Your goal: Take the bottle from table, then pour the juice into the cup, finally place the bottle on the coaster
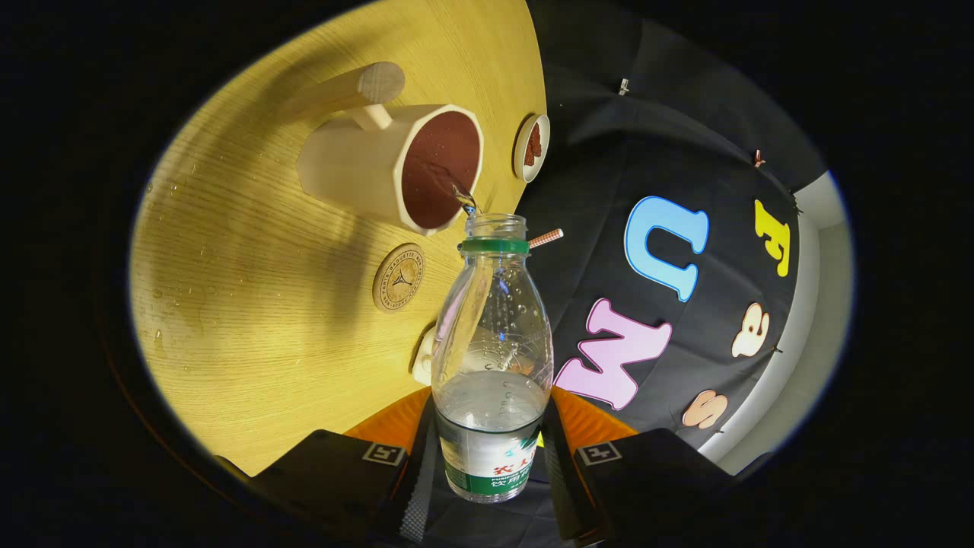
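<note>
My gripper (487,449) is shut on a clear plastic bottle (491,358) with a green neck ring and no cap, both fingers (411,472) pressing on its labelled base. The bottle is tilted over the table, its mouth at the rim of a cream octagonal cup (396,164) with a wooden handle. A thin stream of liquid (463,199) runs from the mouth into the cup, whose inside looks dark red-brown. Clear liquid fills the bottle's lower part. A round wooden coaster (398,277) lies on the table beside the cup, between it and my fingers.
The wooden table (251,320) carries water drops and a wet patch. A small white dish (531,147) with something red-brown stands near the table's edge beyond the cup. A striped stick (545,238) pokes out behind the bottle neck. A white object (422,358) lies partly hidden behind the bottle.
</note>
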Tool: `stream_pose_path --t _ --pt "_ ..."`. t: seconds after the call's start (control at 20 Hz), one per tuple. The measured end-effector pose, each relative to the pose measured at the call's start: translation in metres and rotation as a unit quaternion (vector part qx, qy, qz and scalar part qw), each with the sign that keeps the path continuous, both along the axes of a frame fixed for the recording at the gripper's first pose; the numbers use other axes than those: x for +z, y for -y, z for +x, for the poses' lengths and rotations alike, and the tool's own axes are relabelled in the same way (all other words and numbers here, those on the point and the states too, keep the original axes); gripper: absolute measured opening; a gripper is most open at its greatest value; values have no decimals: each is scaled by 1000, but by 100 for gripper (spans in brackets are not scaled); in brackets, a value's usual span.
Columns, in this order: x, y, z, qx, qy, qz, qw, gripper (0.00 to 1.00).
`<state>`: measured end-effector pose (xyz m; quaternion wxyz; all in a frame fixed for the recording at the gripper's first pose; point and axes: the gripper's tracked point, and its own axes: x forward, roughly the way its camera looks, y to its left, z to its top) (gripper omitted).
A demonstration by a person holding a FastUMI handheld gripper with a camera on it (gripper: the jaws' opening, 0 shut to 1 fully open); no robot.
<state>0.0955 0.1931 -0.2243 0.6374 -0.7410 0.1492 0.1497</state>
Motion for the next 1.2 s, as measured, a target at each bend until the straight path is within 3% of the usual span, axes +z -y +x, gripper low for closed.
stream_pose_path --t 1.2 --pt "13 -10 17 60 6 -76 995 67"
